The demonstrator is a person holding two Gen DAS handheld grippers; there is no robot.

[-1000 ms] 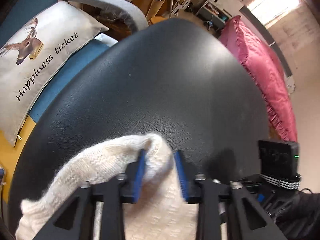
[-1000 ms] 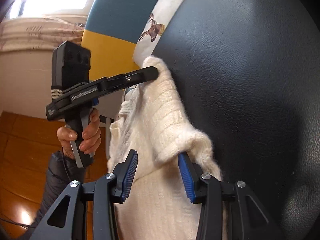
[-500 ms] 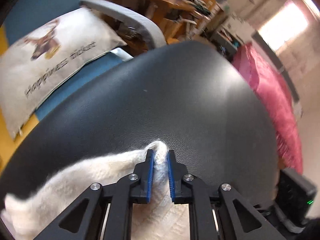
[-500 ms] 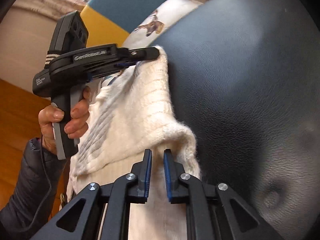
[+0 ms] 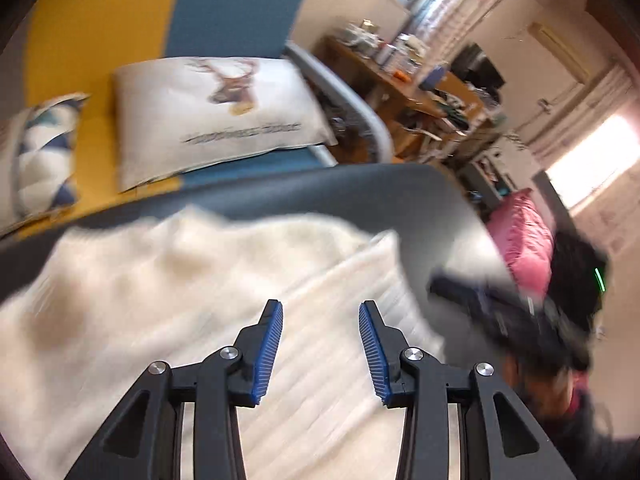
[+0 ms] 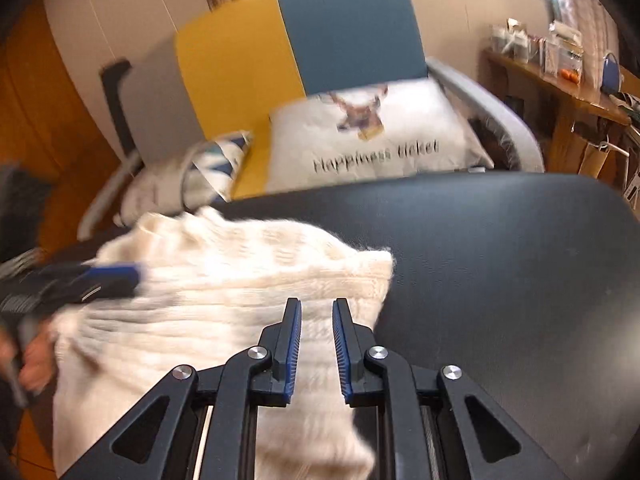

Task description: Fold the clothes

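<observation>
The cream knit sweater (image 6: pixel 224 288) lies bunched and partly folded on the near left part of the black counter (image 6: pixel 500 264), one corner pointing toward the bare right side. The left gripper (image 5: pixel 320 344) hovers over the sweater; its fingers (image 5: pixel 270 352) have just been opening and now stand spread, with no cloth pinched between them. The right gripper (image 6: pixel 316 344) sits over the sweater's right edge, its fingers (image 6: pixel 290 344) close together with a narrow gap; whether any knit is caught in that gap cannot be told. In the right wrist view the left gripper shows blurred at the sweater's left edge, a hand (image 6: pixel 34 360) on its handle. Behind the counter, a deer pillow (image 6: pixel 376 140) rests on a yellow and blue chair (image 6: pixel 344 28).
</observation>
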